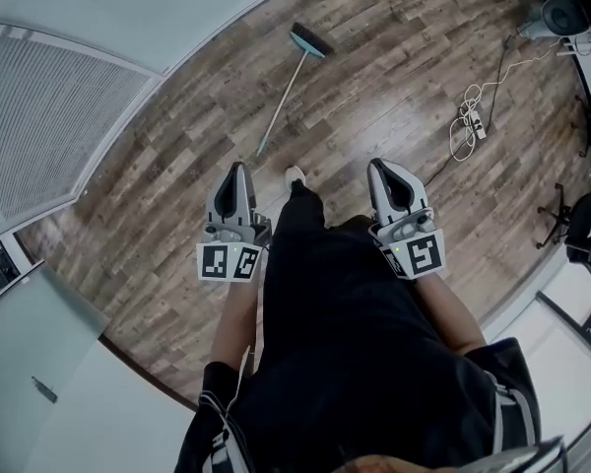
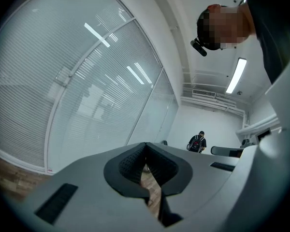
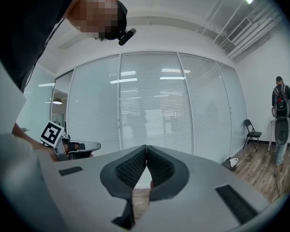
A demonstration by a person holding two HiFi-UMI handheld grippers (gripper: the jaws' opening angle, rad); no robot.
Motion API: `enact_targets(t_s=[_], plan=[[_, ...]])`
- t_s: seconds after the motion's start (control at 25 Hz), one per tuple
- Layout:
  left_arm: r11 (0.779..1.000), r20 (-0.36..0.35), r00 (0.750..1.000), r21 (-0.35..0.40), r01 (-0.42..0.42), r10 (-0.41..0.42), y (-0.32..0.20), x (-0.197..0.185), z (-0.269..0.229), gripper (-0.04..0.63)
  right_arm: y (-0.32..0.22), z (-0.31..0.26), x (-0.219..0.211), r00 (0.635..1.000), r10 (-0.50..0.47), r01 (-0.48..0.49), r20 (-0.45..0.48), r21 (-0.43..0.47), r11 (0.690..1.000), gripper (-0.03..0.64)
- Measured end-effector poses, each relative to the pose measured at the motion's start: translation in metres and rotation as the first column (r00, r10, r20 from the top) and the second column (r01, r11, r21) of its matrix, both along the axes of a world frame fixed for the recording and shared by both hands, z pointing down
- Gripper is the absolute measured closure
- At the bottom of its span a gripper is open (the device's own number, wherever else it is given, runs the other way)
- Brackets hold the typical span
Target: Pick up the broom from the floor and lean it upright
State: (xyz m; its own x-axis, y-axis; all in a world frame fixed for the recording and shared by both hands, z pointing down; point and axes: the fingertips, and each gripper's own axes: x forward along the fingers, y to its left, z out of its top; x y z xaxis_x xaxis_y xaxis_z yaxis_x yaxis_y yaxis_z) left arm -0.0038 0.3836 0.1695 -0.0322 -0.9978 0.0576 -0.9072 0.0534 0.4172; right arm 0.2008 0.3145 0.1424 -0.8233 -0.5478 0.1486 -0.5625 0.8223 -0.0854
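Observation:
The broom (image 1: 288, 82) lies flat on the wood floor ahead of me, its teal head (image 1: 308, 39) at the far end and its thin pale handle running back toward my feet. My left gripper (image 1: 238, 170) and right gripper (image 1: 384, 168) are held out level at waist height, one each side of my body, both short of the broom and well above it. In the left gripper view the jaws (image 2: 145, 146) meet at the tips with nothing between them. The right gripper's jaws (image 3: 146, 149) are likewise shut and empty. Neither gripper view shows the broom.
A glass wall with blinds (image 1: 54, 116) curves along the left. White cables and a power strip (image 1: 470, 121) lie on the floor at the right, near chairs (image 1: 571, 225) and a dark device (image 1: 568, 13). A person with a backpack (image 3: 282, 115) stands at the far right.

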Motion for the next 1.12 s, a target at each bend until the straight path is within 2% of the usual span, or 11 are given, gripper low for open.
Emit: enact_targets(t_s=[0.28,0.52,0.92,1.12], plan=[[1.000,-0.017,1.000,0.001,0.000,0.000,-0.010,-0.010,-0.001,0.578,-0.005,0.010,-0.009,0.999,0.003,-0.005,-0.037,-0.068,0.998,0.600],[0.999,-0.004,0.999,-0.008,0.044,-0.044,-0.012,-0.027,-0.007,0.578,-0.027,0.012,-0.028,1.000,-0.014,0.013,-0.014,-0.090,0.996,0.600],[0.991,0.040,0.991,-0.029,0.132,-0.131,-0.042,-0.035,-0.010,0.578,-0.086,0.017,-0.072,0.989,-0.146,0.148,0.025,-0.056,0.987,0.598],[0.987,0.057,0.988,-0.064,0.147,-0.143,-0.058,-0.008,-0.009,0.578,-0.118,0.025,-0.103,0.951,-0.304,0.306,0.055,-0.033,0.952,0.598]])
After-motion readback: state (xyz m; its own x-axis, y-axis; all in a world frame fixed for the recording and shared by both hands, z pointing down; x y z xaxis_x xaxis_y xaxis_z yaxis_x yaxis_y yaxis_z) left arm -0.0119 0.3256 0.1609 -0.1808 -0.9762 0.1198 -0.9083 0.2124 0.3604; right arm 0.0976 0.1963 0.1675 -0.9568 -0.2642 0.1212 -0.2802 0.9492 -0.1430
